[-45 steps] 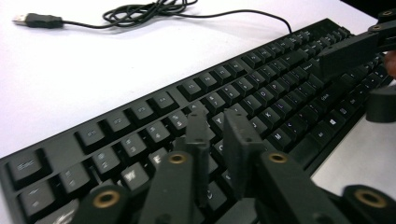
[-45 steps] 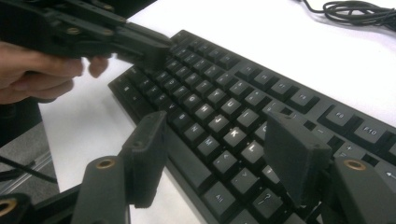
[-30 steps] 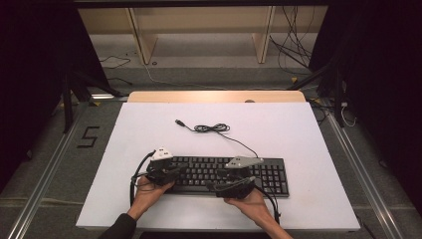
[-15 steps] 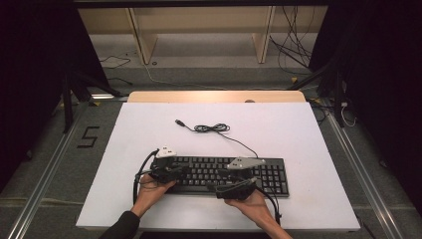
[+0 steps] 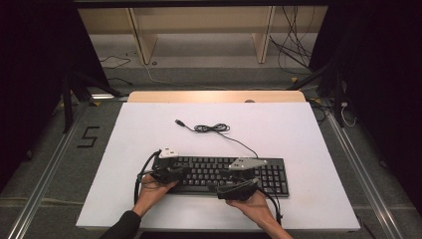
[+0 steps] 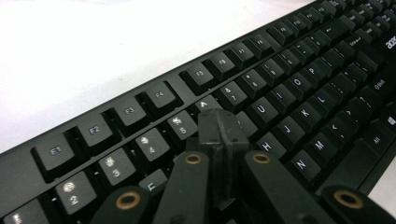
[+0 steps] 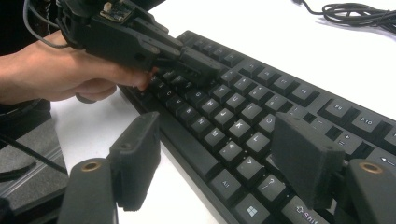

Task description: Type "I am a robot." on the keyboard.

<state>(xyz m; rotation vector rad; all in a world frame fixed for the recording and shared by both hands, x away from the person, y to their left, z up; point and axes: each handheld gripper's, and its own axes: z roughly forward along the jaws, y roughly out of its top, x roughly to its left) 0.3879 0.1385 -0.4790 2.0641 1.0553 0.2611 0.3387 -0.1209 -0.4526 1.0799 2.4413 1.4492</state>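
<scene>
While poking keys on the flat black plastic keyboard (image 5: 224, 173) at table's 6 o'clock: left gripper (image 6: 218, 122) clenched into one tip, right gripper (image 7: 224, 158) spread wide, straddling the front edge, just been opening.
</scene>
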